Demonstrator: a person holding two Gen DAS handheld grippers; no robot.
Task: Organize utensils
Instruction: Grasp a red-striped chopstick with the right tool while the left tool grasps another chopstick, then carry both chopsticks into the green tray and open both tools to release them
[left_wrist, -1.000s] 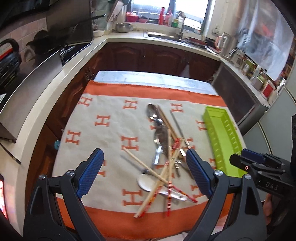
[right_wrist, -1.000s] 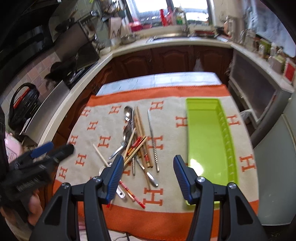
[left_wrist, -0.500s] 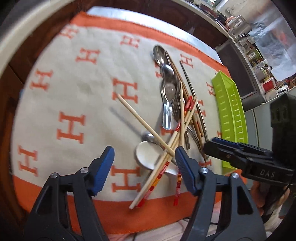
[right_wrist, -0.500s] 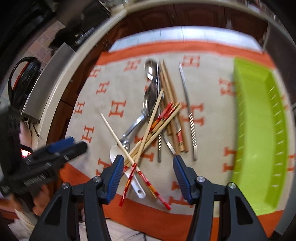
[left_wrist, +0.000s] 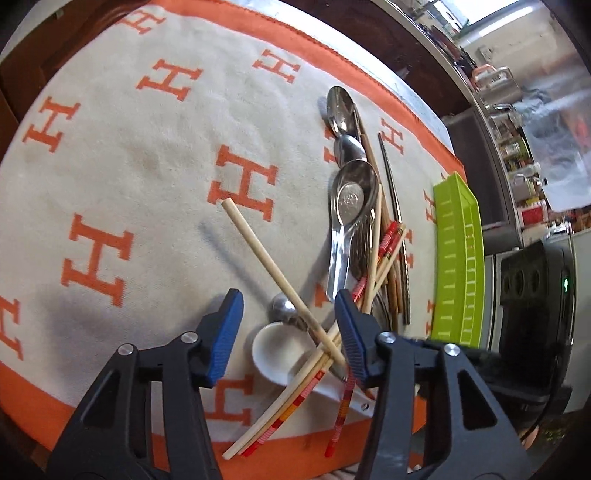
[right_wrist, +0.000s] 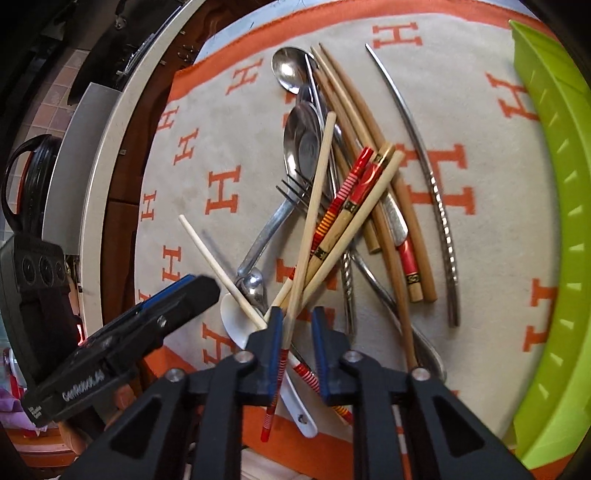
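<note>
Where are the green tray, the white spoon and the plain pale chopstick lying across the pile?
green tray (left_wrist: 458, 258), left wrist view, slotted side wall.
white spoon (left_wrist: 275, 350), left wrist view, bowl.
plain pale chopstick (left_wrist: 258, 251), left wrist view, mid-shaft.

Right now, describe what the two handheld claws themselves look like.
Both are black plastic clamp-style claws with two angled arms, silver rivets at the pivots and ribbed blue pads on the fingers. The left claw shows white lettering on its side in the right wrist view. The right claw carries a bulky black housing with a green light and a black cable.
</note>
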